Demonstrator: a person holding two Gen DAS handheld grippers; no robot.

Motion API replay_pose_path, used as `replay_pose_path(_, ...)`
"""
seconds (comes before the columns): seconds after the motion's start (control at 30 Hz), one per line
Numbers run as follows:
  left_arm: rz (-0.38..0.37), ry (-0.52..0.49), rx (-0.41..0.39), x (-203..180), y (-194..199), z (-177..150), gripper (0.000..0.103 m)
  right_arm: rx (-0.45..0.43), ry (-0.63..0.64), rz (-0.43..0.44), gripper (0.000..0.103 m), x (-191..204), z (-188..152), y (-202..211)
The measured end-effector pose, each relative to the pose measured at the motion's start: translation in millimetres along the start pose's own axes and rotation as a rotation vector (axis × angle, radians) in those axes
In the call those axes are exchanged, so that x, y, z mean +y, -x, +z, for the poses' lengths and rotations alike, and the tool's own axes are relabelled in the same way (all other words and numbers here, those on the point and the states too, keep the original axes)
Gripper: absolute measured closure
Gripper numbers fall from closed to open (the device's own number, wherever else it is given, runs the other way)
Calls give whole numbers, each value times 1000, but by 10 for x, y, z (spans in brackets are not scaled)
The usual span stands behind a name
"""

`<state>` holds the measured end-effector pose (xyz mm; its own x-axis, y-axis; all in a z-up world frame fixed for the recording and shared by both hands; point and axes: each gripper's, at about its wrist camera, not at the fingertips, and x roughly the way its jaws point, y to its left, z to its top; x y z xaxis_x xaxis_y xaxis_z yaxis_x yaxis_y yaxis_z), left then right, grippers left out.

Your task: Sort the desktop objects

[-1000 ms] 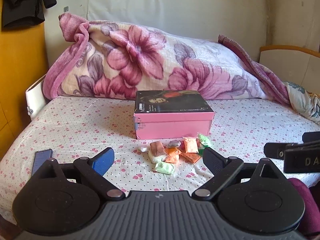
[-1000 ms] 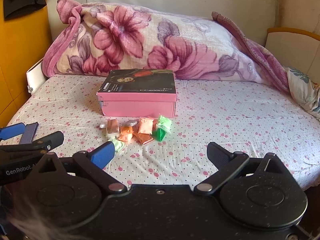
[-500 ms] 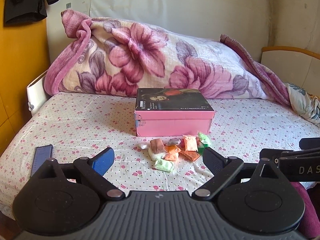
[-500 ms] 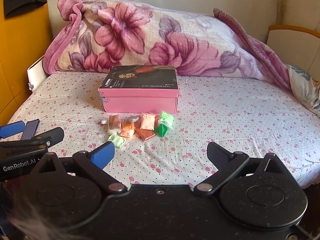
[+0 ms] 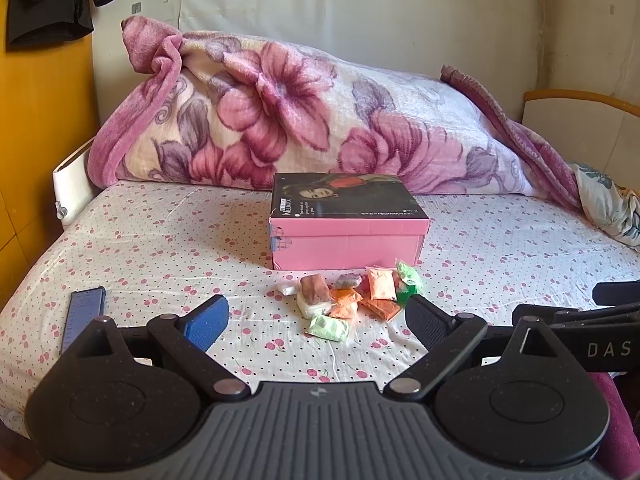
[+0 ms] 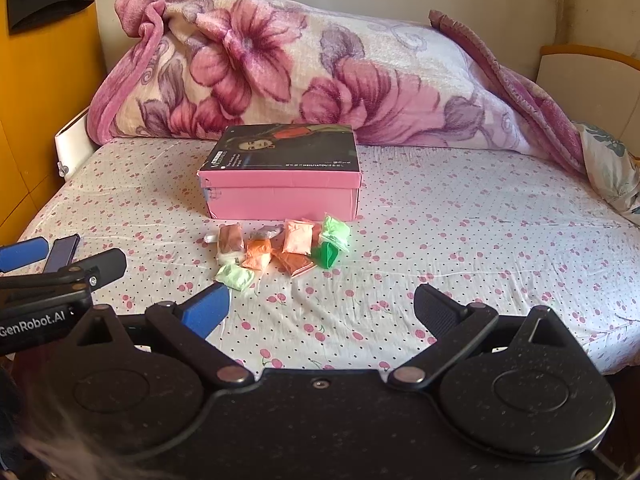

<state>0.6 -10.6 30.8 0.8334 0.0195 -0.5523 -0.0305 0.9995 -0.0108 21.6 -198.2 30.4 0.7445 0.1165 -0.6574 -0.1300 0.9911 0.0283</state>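
1. Both grippers, left [image 5: 316, 316] & right [image 6: 320, 308], hung w/ jaws apart, empty, near bed edge.
2. Packets [image 6: 280, 252] lay clustered on sheet [image 6: 440, 248], just in front of pink box [image 6: 280, 200], lid on.
3. Step: approach, pre-grasp. Next prob needs reaching fwd to nearest packet.

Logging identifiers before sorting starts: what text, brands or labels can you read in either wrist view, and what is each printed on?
"GenRobot.AI": side of the left gripper, seen from the right wrist.
"DAS", cut off at the frame edge: side of the right gripper, seen from the left wrist.
"MEILIYATOU": lid of the pink box, white print near its front edge.
Other print on the lid: too small to read.
Small packets: no readable text.
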Motion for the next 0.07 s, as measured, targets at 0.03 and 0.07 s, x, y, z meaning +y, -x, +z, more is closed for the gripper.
replay_pose_path(0.03,-2,0,-1,3,0,0,8,0,-1,0,3,1,0,-2)
replay_pose_path(0.07,-4,2,-2,8,3,-1,8,2,-1,-1,3,21,14,-18)
